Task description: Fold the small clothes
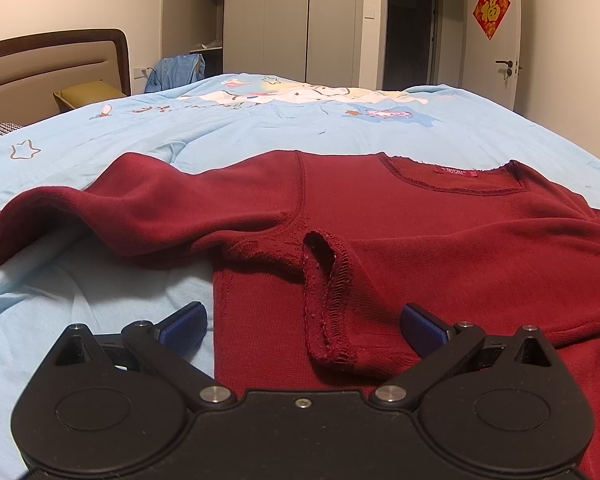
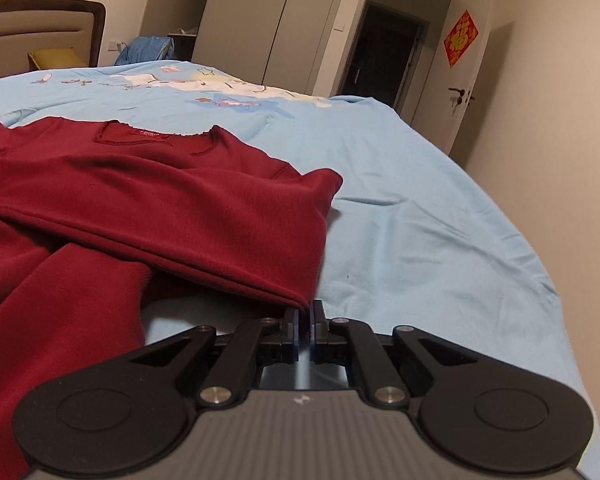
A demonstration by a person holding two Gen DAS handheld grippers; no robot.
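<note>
Bedroom bedding, a pale blue duvet (image 1: 100, 280), carries the dark red top (image 1: 440, 248) spread ahead of both tongs. Left gripper (image 1: 303, 322) is held wide apart, empty, over a side seam. Right gripper (image 2: 305, 311) is nearly closed beside the folded sleeve corner; contact cannot be told. Seam edges should be pinched cleanly and both layers lifted together.

red top (image 1: 420, 248) cut off right, neck label (image 1: 455, 171) unreadable

Home bedroom: bed w/ light-blue cartoon duvet (image 1: 340, 128), padded headboard (image 1: 48, 68), built-in wardrobe (image 1: 288, 20), door w/ red paper decoration (image 1: 491, 9).
</note>
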